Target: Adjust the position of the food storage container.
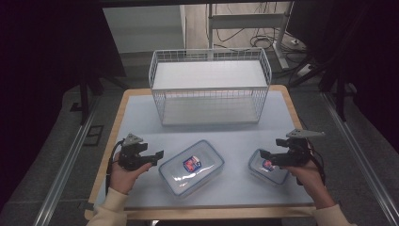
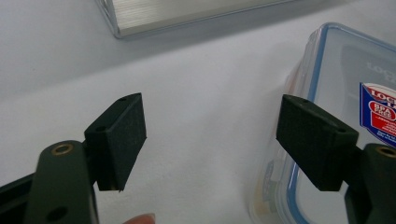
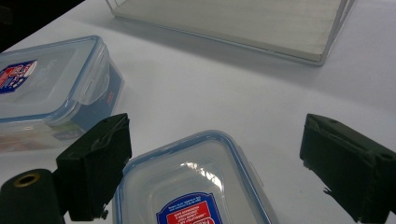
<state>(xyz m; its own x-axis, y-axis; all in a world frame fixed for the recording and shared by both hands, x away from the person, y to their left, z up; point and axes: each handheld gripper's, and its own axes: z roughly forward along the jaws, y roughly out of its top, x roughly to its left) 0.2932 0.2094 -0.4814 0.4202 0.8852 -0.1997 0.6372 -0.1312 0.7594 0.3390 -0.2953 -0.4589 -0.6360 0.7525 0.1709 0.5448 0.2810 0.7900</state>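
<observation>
While both spread wide: left tool point(image 1: 157, 154) beside large container point(image 1: 191, 167), right tool point(image 1: 261, 154) over small container point(image 1: 266, 166).

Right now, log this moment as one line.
left tongs: open, beside large container | right tongs: open, over small container | wire basket: behind both, on table

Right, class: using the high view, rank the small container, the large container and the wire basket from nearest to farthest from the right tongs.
1. Small container, directly under the right tongs.
2. Large container, to their left, mid-table.
3. Wire basket, at the table's far edge.
</observation>
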